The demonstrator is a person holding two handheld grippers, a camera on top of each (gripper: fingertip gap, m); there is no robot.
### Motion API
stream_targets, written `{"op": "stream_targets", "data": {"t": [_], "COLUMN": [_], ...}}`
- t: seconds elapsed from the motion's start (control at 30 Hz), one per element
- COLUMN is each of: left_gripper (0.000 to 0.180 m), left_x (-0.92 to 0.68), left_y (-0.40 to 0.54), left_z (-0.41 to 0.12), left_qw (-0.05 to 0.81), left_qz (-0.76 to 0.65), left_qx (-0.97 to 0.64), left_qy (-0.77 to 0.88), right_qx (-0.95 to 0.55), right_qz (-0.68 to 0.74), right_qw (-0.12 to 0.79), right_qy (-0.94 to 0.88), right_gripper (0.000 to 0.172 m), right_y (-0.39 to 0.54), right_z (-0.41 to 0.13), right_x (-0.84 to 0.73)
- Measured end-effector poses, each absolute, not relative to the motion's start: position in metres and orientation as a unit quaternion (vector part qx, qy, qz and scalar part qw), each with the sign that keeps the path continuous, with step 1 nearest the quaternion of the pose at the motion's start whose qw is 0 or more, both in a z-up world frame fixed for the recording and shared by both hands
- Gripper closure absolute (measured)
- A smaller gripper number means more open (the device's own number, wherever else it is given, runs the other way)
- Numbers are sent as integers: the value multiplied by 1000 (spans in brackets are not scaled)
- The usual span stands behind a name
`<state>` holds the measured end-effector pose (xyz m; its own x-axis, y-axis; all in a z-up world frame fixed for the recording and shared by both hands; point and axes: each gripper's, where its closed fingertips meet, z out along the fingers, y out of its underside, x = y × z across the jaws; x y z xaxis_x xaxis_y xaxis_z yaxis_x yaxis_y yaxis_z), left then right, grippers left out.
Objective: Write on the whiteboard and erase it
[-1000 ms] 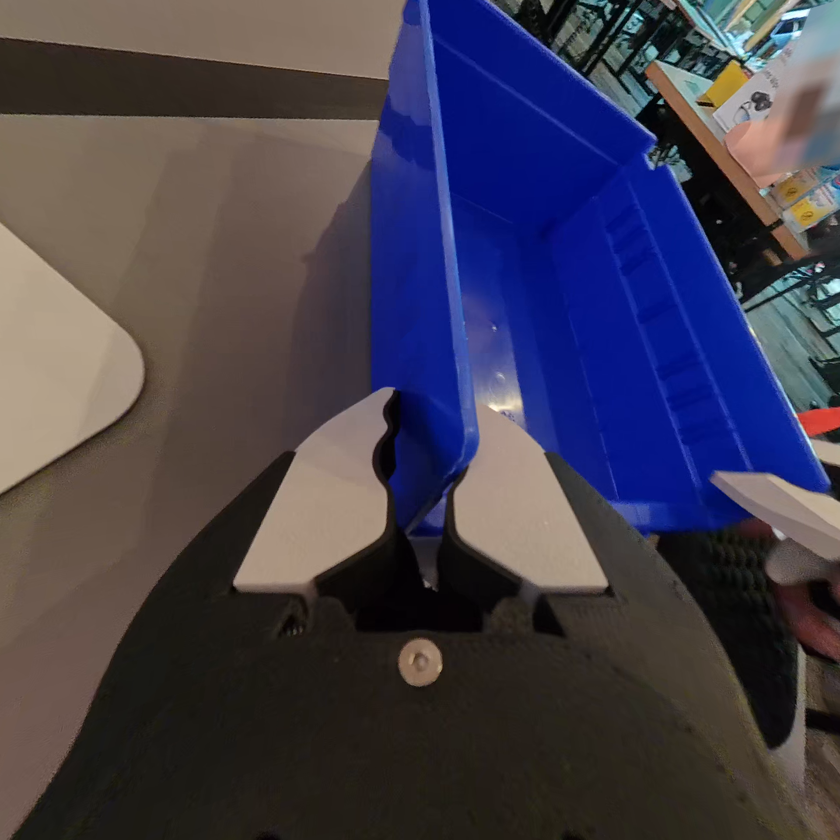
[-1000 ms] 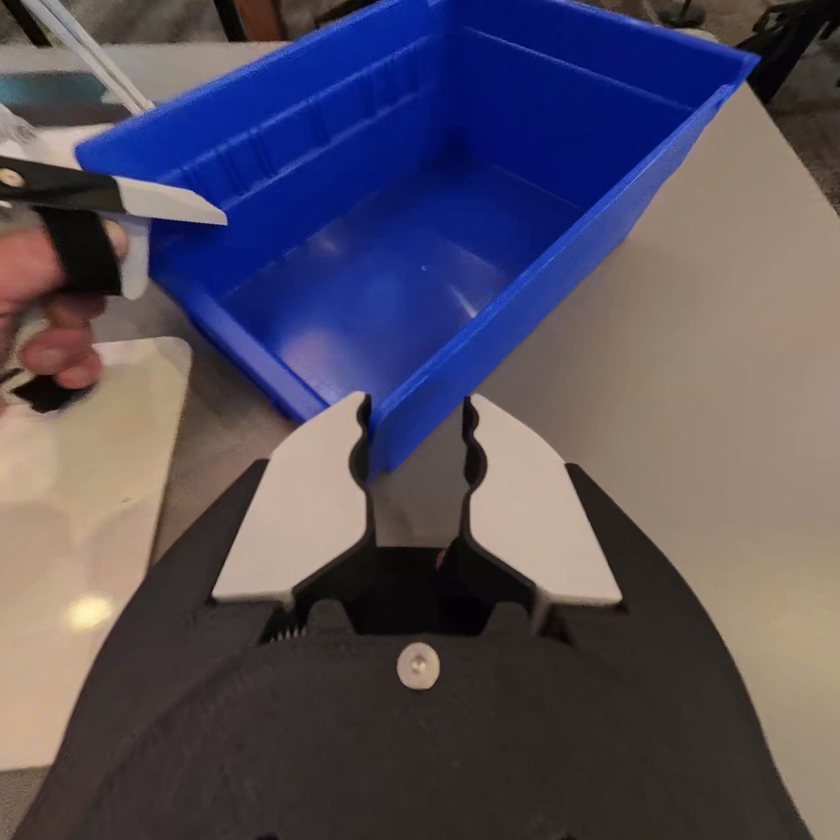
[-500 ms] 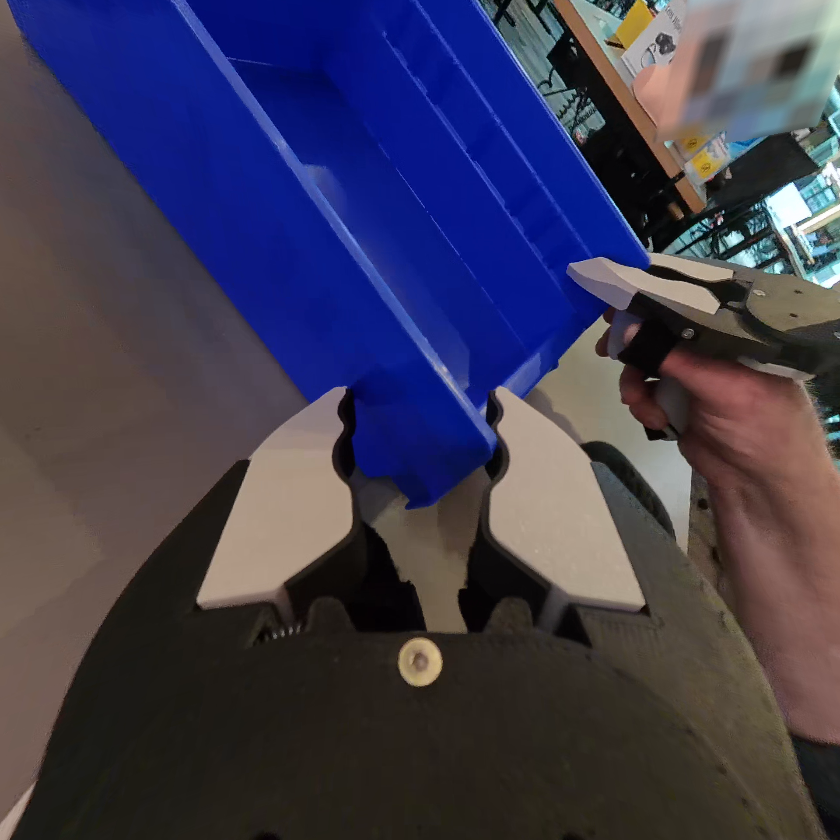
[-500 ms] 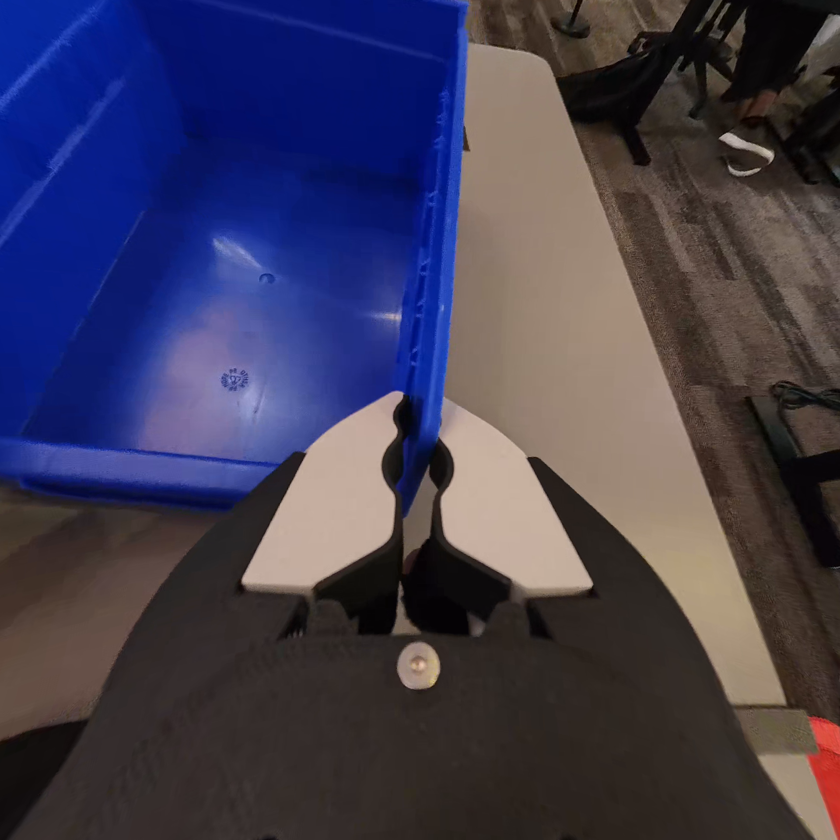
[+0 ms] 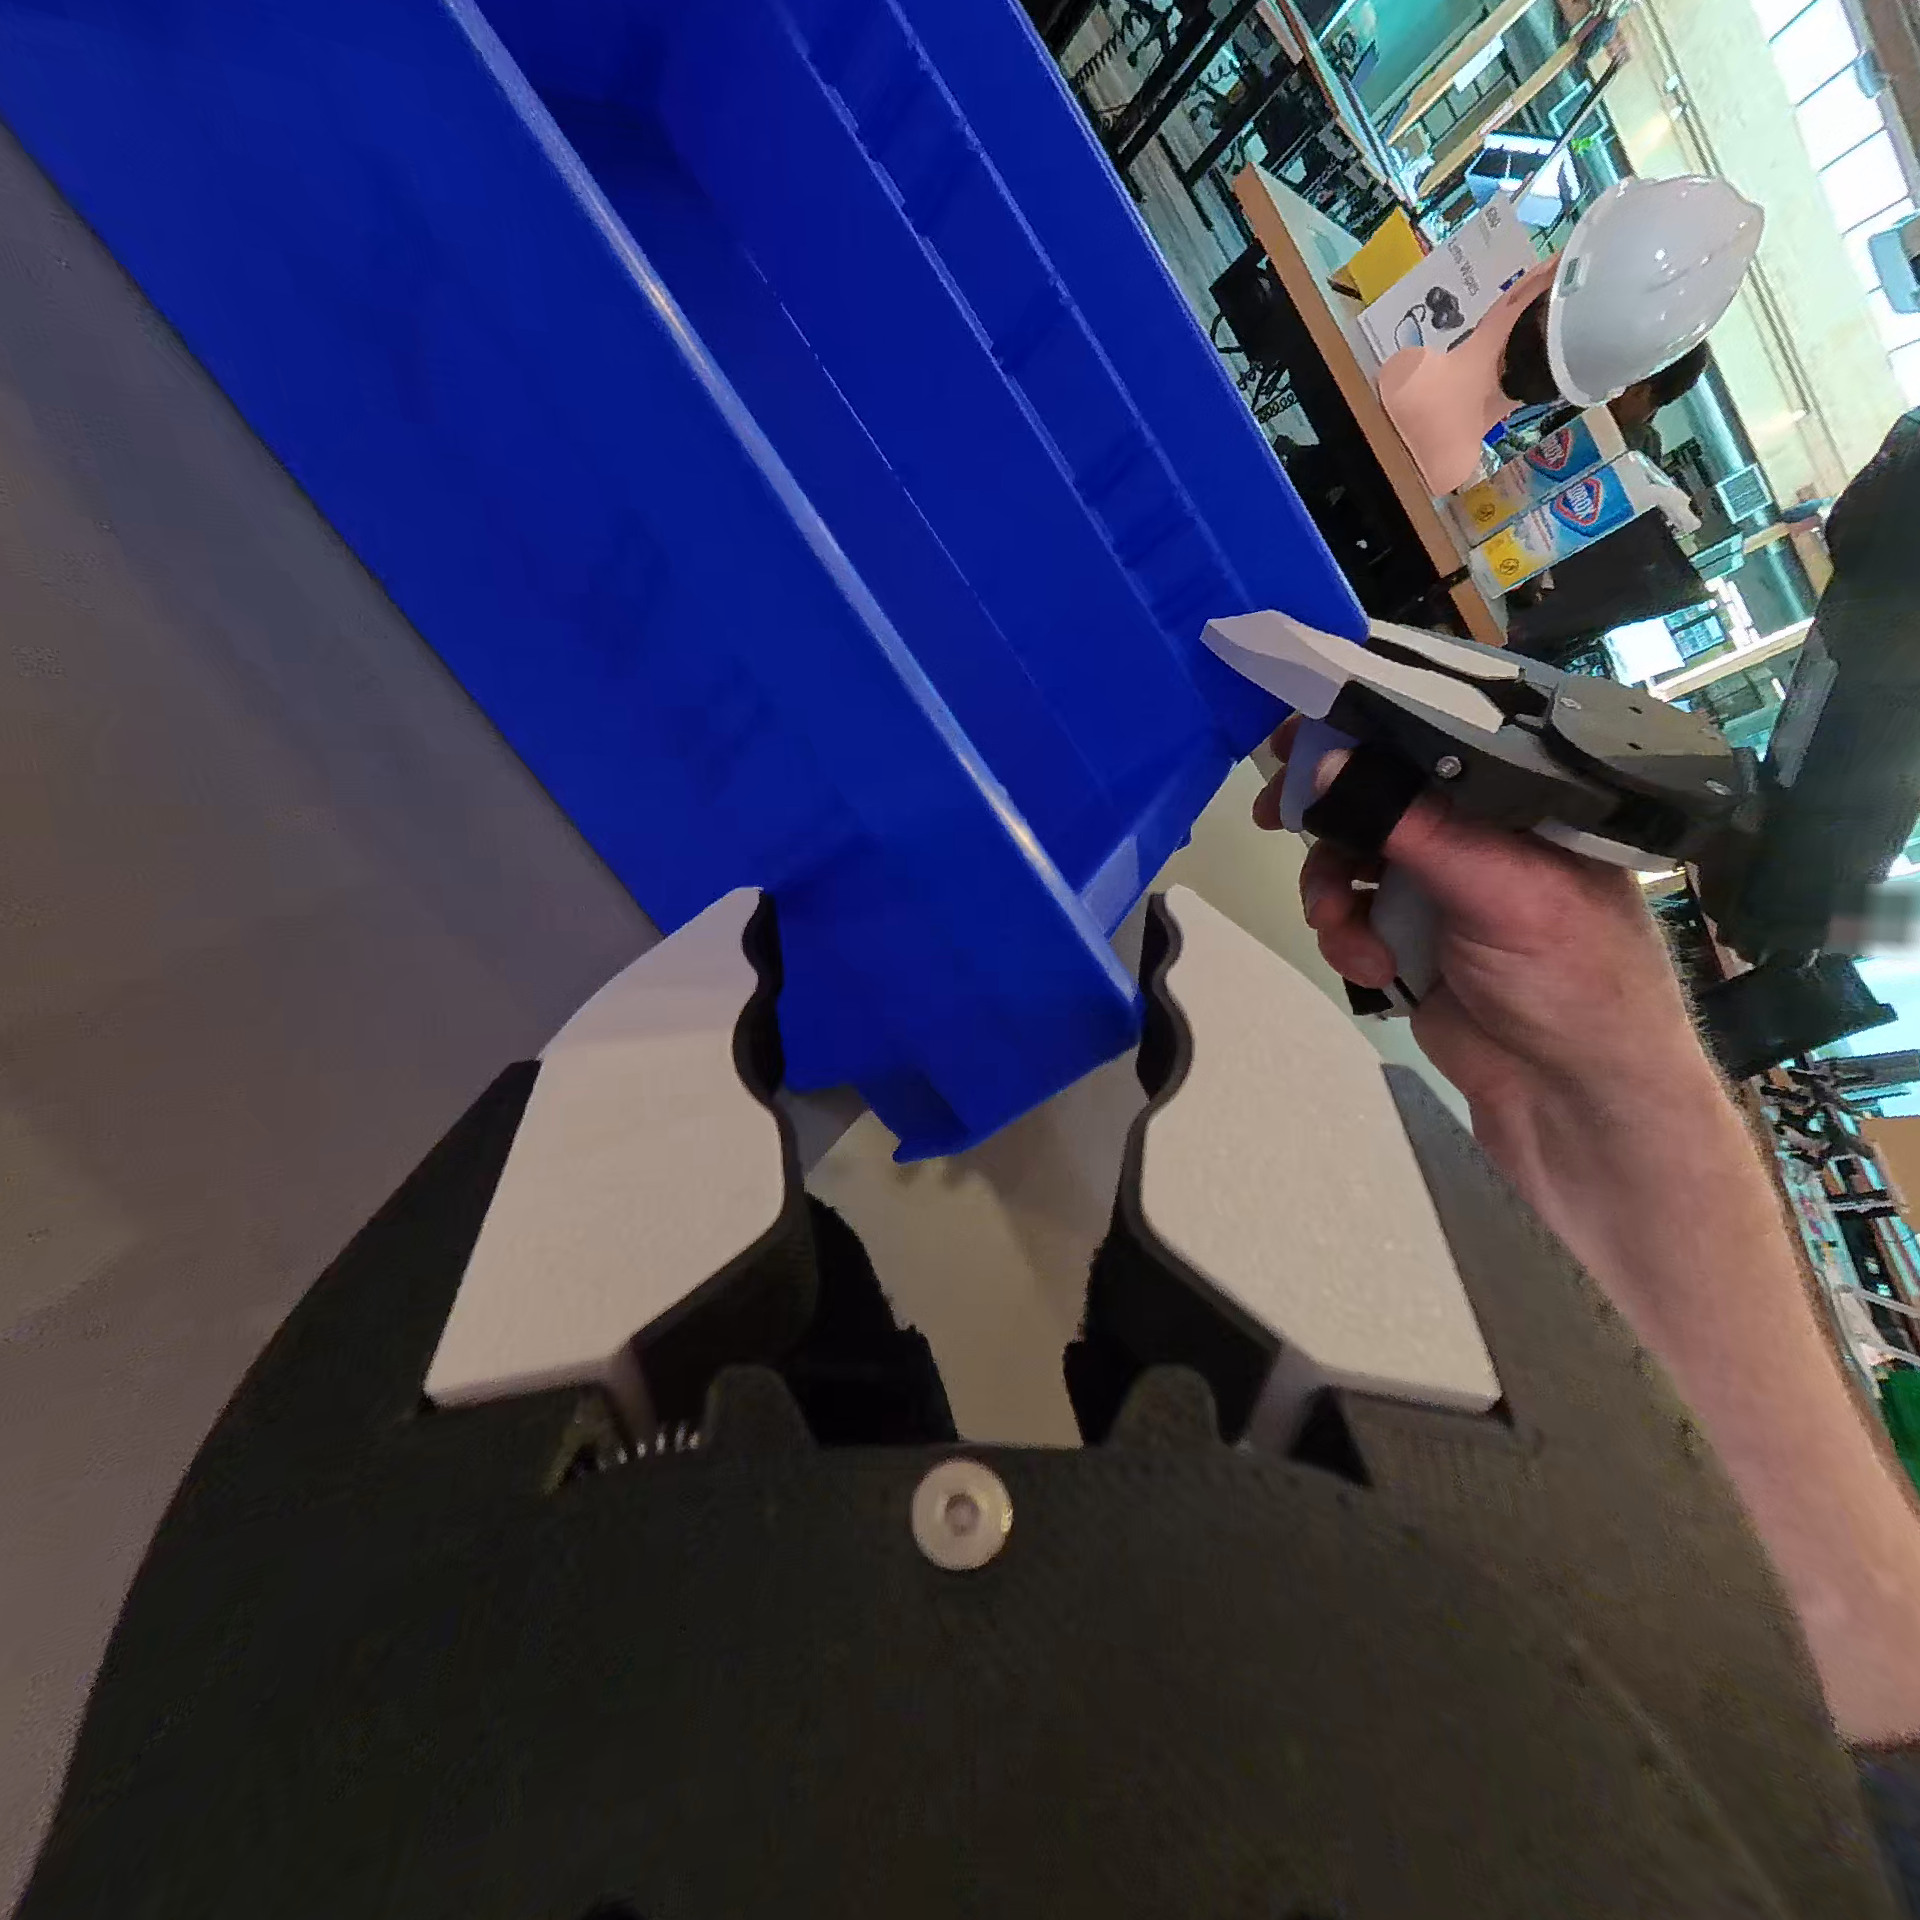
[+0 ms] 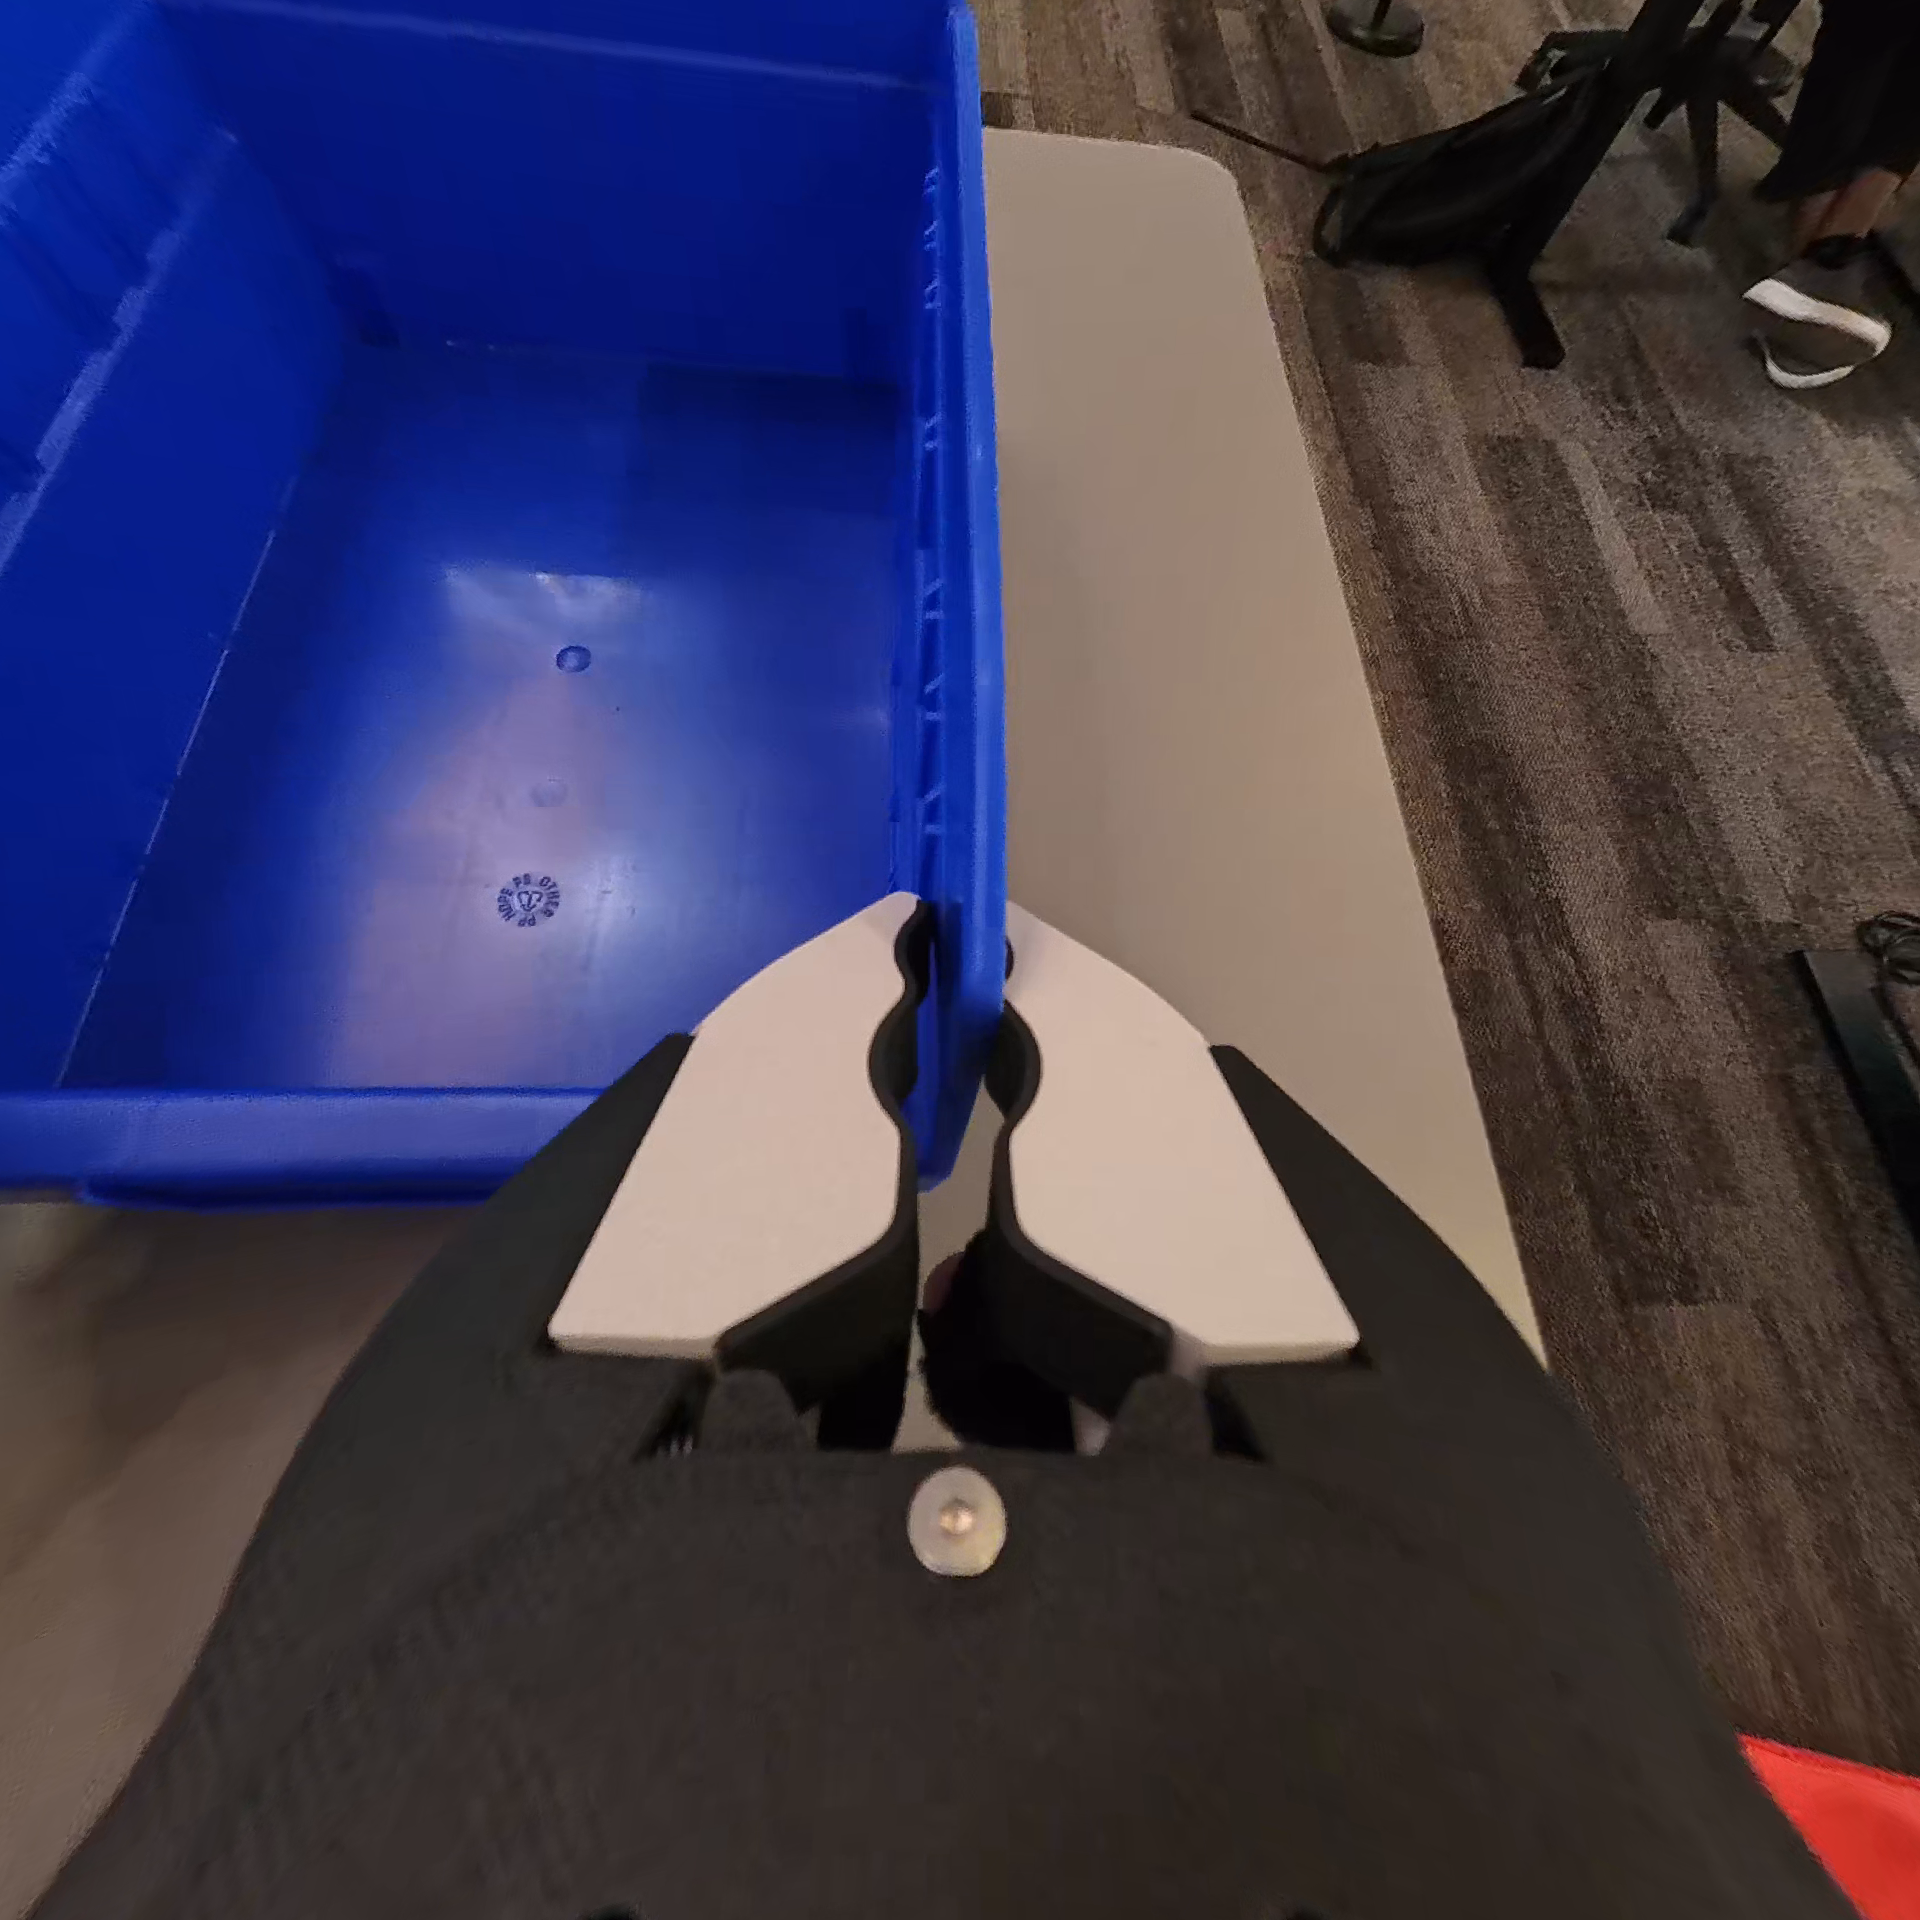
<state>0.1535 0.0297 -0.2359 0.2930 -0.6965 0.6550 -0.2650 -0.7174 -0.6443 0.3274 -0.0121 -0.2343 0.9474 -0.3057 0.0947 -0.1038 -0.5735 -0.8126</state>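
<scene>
The right gripper (image 6: 961, 935) has its jaws clamped on the side rim of the deep blue plastic bin (image 6: 468, 675) at 12 o'clock on the beige desk (image 6: 1164, 623), while the left gripper (image 5: 951, 935) has its jaws spread wide around the bin's corner; the whiteboard is out of sight.

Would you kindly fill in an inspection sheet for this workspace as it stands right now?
Surface: pale table, bare beside the bin; its edge meets grey carpet.
Job's things: no whiteboard, marker or eraser seen.
Clutter: blue bin, nothing inside it.
Grippers: right gripper has its jaws shut on the blue bin's side wall, one on each face. Left gripper has its jaws wide open around a corner of the bin; whether they press on it cannot be told.
Cables: dark cable on the floor at the right edge.
Surroundings: black bag under a chair, a shoe, shelves holding boxes, a white hard hat.
</scene>
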Motion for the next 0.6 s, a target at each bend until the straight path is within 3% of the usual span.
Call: {"op": "stream_targets", "data": {"t": [0.13,0.23,0.3,0.37,0.5,0.6], "left_gripper": [114,105,102,99,99,100], "left_x": [159,154,141,119,37,-52], "left_y": [45,46,37,11,-34,-22], "left_z": [-237,-238,-231,-212,-167,-142], "left_qw": [231,203,209,204,250,344], "left_qz": [-506,-521,-521,-529,-511,-452], "left_qx": [-767,-766,-759,-741,-700,-703], "left_qy": [319,319,331,360,431,428], "right_qx": [-876,-872,-863,-847,-818,-801], "right_qz": [-110,-128,-126,-155,-203,-178], "right_qw": [453,460,476,496,538,568], "right_qy": [126,107,111,113,21,-65], "right_gripper": [163,158,134,121,122,126], "right_y": [0,2,-4,-18,-35,-29], "right_z": [-235,-230,-219,-199,-147,-124], "right_x": [332,330,328,327,265,187]}}
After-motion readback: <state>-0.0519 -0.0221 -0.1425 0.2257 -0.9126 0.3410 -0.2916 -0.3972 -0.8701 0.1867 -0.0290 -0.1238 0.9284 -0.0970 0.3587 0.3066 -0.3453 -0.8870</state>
